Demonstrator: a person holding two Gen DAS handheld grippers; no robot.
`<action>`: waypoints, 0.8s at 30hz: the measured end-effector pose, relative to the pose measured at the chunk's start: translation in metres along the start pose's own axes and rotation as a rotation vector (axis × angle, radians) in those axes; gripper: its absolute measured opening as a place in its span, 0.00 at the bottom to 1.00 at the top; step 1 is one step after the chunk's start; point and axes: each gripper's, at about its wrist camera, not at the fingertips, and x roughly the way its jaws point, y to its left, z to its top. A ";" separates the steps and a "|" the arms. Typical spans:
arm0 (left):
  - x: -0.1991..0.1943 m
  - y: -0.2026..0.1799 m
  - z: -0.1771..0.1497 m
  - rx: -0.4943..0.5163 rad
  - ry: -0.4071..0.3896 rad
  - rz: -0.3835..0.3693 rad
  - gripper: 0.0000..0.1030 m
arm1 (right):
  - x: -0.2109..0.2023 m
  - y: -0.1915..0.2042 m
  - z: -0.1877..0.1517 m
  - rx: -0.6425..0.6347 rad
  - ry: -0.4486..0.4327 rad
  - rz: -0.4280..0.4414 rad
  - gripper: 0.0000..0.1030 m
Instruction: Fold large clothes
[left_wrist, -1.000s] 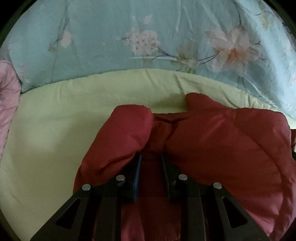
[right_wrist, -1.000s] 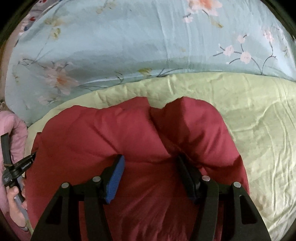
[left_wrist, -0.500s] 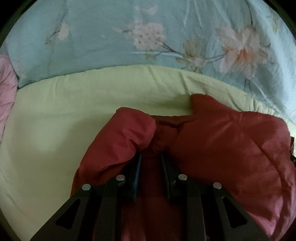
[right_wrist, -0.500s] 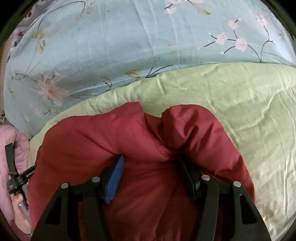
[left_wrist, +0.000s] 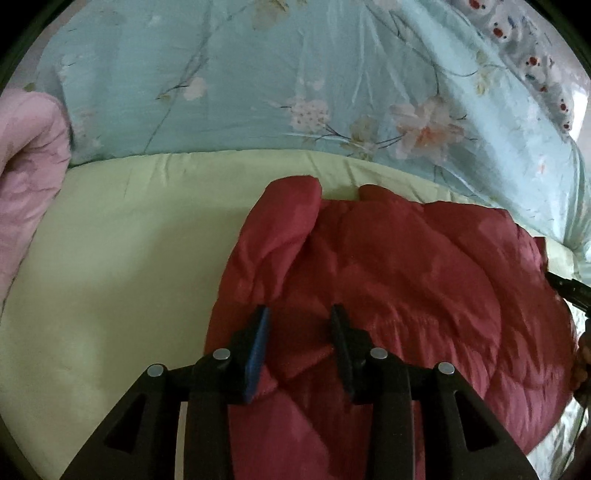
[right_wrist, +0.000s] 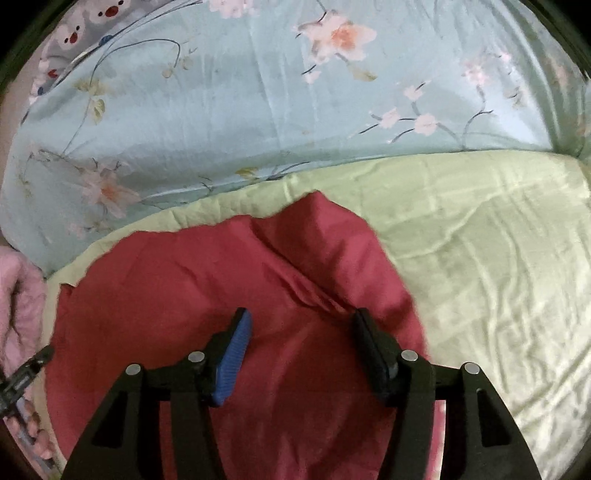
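- My left hand-held gripper (left_wrist: 299, 339) has spread since a moment ago, when it pinched a fold of the red puffy jacket (left_wrist: 388, 295); nothing sits between the pads now.
- My right hand-held gripper (right_wrist: 301, 347) is spread wide above the jacket (right_wrist: 229, 295), as before, gripping nothing.
- The jacket lies bunched on the pale green bed sheet (left_wrist: 118, 258), in front of the blue floral duvet (left_wrist: 258, 74), with a pink quilt (left_wrist: 26, 166) at the left.
- The far edge looks flatter, though blur makes this uncertain.
- I judge that fold laid down and released; the next grasp is due.
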 end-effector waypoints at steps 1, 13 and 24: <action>-0.007 0.001 -0.002 -0.006 -0.002 0.000 0.36 | -0.004 -0.002 -0.001 -0.003 -0.001 0.003 0.58; -0.047 0.021 -0.032 -0.054 -0.005 -0.040 0.63 | -0.048 -0.014 -0.032 -0.023 -0.002 0.019 0.66; -0.049 0.040 -0.044 -0.077 0.018 -0.115 0.79 | -0.069 -0.054 -0.065 0.026 0.038 0.055 0.81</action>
